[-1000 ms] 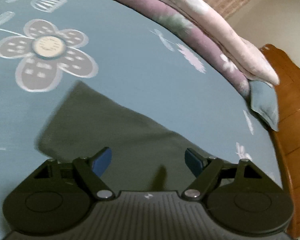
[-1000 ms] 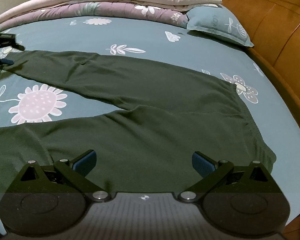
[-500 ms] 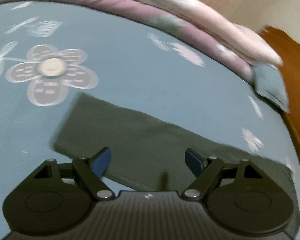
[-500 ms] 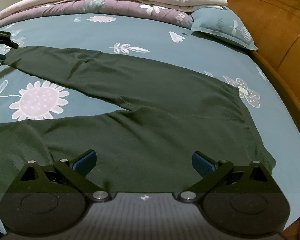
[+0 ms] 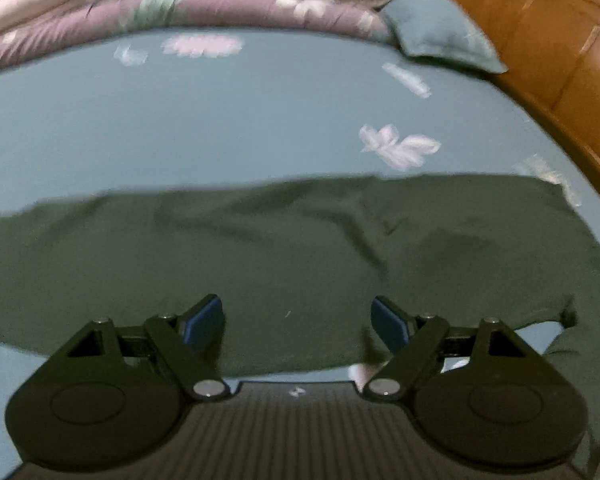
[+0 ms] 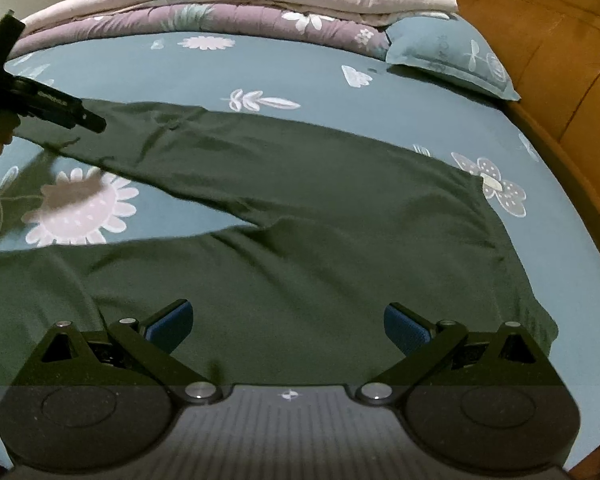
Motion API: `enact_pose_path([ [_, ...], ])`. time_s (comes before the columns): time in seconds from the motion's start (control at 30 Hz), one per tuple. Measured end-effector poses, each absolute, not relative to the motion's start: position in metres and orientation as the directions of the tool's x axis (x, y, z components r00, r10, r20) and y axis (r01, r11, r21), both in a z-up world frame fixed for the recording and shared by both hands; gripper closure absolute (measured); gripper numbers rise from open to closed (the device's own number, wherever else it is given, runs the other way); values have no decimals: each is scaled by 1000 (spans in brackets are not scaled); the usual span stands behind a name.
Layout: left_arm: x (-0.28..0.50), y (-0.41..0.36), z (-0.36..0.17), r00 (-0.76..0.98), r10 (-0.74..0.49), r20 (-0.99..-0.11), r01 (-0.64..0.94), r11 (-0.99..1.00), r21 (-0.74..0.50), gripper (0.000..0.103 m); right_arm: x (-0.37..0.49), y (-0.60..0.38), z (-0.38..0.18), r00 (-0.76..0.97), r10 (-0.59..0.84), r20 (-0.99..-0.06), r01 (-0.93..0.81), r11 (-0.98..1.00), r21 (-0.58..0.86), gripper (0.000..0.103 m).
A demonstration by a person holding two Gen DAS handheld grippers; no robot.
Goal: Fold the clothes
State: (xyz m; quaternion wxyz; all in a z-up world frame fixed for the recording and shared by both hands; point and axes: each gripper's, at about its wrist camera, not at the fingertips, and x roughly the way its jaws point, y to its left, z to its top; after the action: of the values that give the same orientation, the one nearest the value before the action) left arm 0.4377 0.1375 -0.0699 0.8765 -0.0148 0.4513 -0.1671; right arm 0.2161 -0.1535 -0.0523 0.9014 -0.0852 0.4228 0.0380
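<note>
- I had swung the left tongs along the far trouser leg; a second earlier they looked at the leg's cuff end beside a large flower print, and at this moment they looked across the middle of that leg toward the wooden headboard.
- The left view had also levelled out: the folded quilts ran straight across the top instead of slanting.
- The left tongs were released, pads wide apart, nothing between them, hovering over the cloth.
- The right tongs were likewise released and empty, and their view had barely changed over the same second.
- The dark green trousers lay flat on the bed, legs spread in a V toward the left, waistband toward the headboard side.
- From the right view, the left tongs' body had come further into frame above the far leg.
- My judgement: no fold had begun; the left hand was repositioning to seize the far leg.
</note>
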Motion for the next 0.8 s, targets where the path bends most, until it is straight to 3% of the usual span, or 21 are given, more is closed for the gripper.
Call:
enact_pose_path([
  [0.17, 426, 145, -69, 508, -267, -819, 240, 957, -163, 21, 217, -167, -58, 623, -1, -782, -124, 987, -101, 0],
  [0.33, 396, 149, -37, 560, -272, -782, 241, 957, -161, 21, 221, -175, -60, 625, 25, -780, -140, 987, -81, 0],
  [0.6, 324, 129, -6, 583, -321, -746, 322, 935, -150, 21, 233, -186, -60, 623, 83, -778, -208, 976, -63, 0],
  [0.8, 258, 96, -12, 514, -358, -780, 392, 906, -158, 21, 245, -204, -66, 610, 107, -785, -257, 964, -68, 0],
])
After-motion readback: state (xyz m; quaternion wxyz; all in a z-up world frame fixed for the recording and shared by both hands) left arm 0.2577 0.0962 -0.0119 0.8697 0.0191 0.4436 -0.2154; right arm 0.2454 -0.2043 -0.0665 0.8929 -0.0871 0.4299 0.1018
